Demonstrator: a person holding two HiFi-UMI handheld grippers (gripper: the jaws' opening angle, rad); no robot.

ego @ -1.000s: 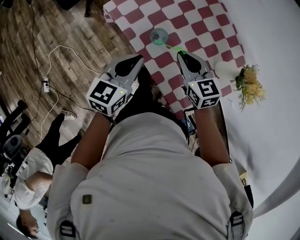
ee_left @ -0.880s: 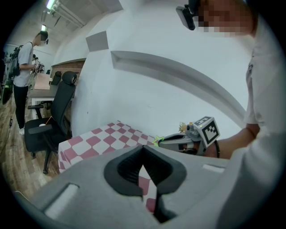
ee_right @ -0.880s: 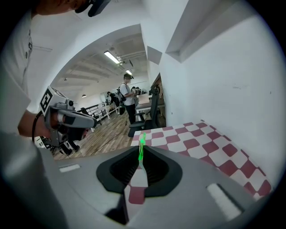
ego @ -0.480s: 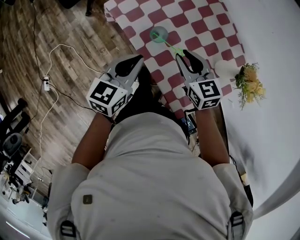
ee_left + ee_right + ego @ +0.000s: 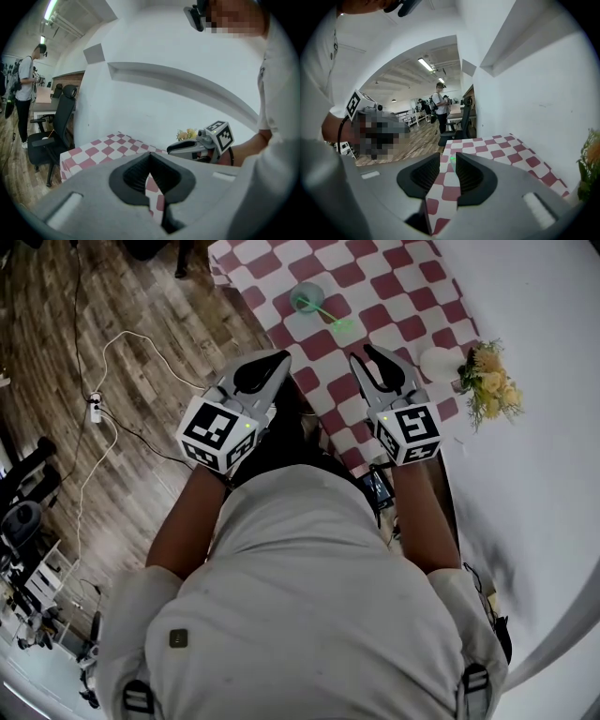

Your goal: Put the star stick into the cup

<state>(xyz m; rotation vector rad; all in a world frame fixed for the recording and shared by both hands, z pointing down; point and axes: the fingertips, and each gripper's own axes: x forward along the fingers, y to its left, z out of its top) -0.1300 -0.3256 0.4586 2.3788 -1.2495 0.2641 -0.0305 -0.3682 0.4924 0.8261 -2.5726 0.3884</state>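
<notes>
Wood plank floor [image 5: 141,296] with a trailing white cable [image 5: 122,335]; white walls [image 5: 154,103]; a black office chair [image 5: 54,136]; strip lights [image 5: 424,64] overhead.

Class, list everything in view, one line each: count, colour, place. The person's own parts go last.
tablecloth: one, red-and-white check, ahead of the grippers
cup: one, grey-green, far on the cloth
star stick: one, green, one end in the cup
vase: one, white, cloth's right edge
flowers: one bunch, yellow, by the vase
power strip: one, white, on the wooden floor
office chair: one, black, left of the cloth
bystander: one, white top, far left
left gripper: one, grey, fingers together, empty
right gripper: one, grey, fingers just opened, nothing between them
</notes>
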